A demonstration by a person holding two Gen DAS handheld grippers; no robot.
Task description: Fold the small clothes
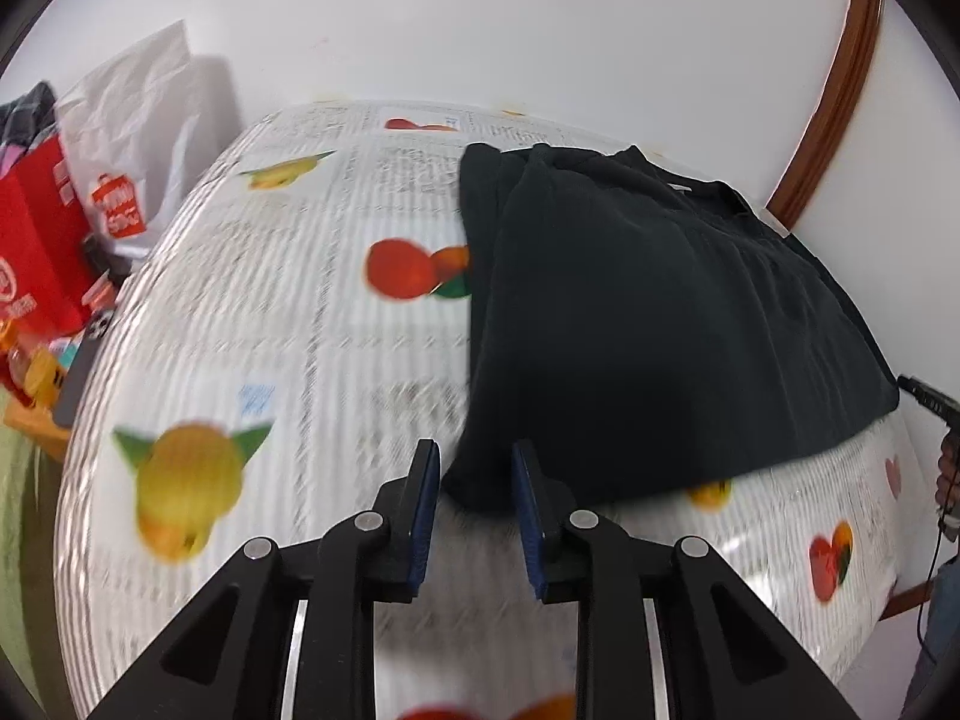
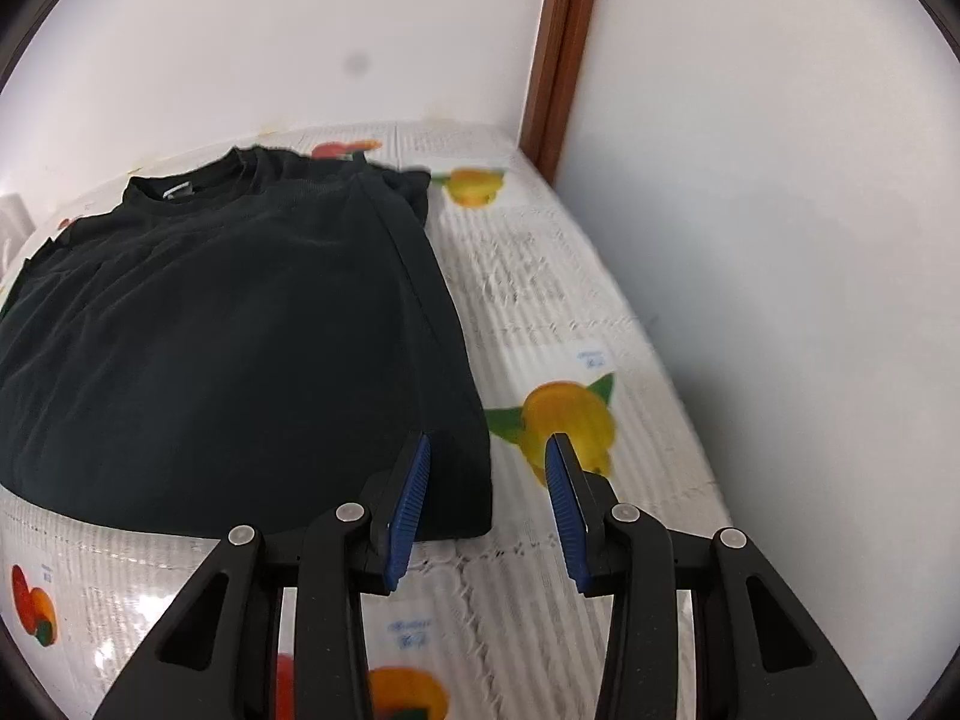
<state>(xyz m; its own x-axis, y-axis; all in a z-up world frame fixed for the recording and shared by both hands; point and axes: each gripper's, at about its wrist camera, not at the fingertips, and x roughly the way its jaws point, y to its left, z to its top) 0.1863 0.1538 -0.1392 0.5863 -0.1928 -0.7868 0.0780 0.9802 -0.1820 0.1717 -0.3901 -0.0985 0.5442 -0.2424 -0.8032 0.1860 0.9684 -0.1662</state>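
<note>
A black T-shirt (image 1: 648, 324) lies flat on the fruit-print tablecloth (image 1: 288, 324), sides folded in, collar towards the far wall. My left gripper (image 1: 475, 456) is open, its jaws either side of the shirt's near left hem corner. In the right wrist view the same shirt (image 2: 228, 348) fills the left half. My right gripper (image 2: 487, 450) is open over the shirt's near right hem corner, with nothing held between the blue pads (image 2: 408, 504).
White wall runs behind and to the right, with a brown wooden door frame (image 2: 558, 60). Left of the table stand a red box (image 1: 30, 240), a white shopping bag (image 1: 138, 138) and small clutter. The other hand and gripper show at the right edge (image 1: 936, 408).
</note>
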